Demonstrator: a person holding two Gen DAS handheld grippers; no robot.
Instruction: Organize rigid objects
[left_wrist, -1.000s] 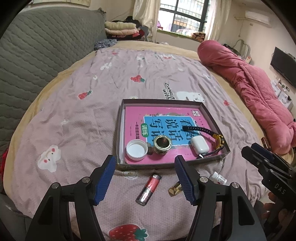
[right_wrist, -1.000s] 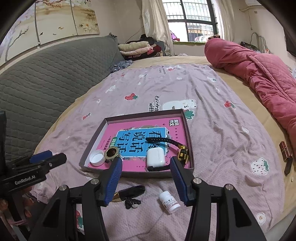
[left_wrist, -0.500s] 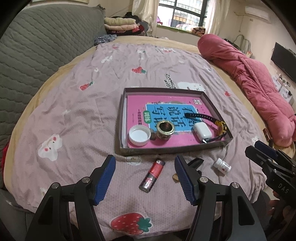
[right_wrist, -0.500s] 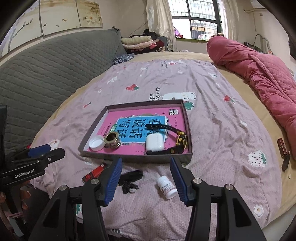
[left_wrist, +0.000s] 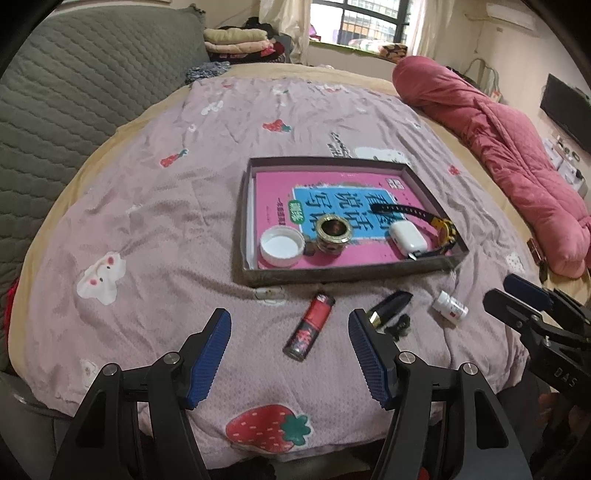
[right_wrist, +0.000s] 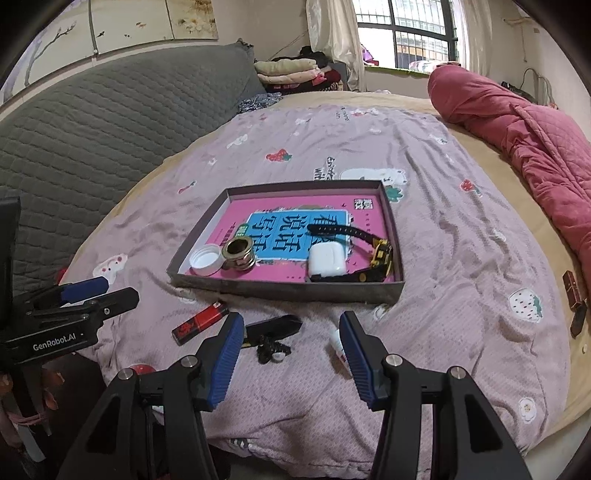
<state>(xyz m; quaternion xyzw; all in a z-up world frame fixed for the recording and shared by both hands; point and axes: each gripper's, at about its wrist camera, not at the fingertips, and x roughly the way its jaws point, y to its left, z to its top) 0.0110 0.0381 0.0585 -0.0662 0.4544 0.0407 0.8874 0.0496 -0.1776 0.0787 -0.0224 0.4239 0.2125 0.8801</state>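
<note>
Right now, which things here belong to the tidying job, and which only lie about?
Job: tray, red lighter, black clip, small white bottle, dark hair tie.
Lying about: pink quilt, folded clothes, grey headboard.

A shallow tray (left_wrist: 369, 272) lies on the bedspread (left_wrist: 155, 206); in it a book (left_wrist: 332, 206) lies flat, bearing a cap (left_wrist: 282, 246), a ring-shaped fitting (left_wrist: 333, 233) just right of it, an earbud case (left_wrist: 408, 236) and a watch (left_wrist: 424, 221) at the right. Before the tray's near wall lie, left to right, a lighter (left_wrist: 310, 326), a clip (left_wrist: 391, 308) and a small bottle (left_wrist: 450, 306). A rolled quilt (left_wrist: 517, 147) lies along the bed's right side.
</note>
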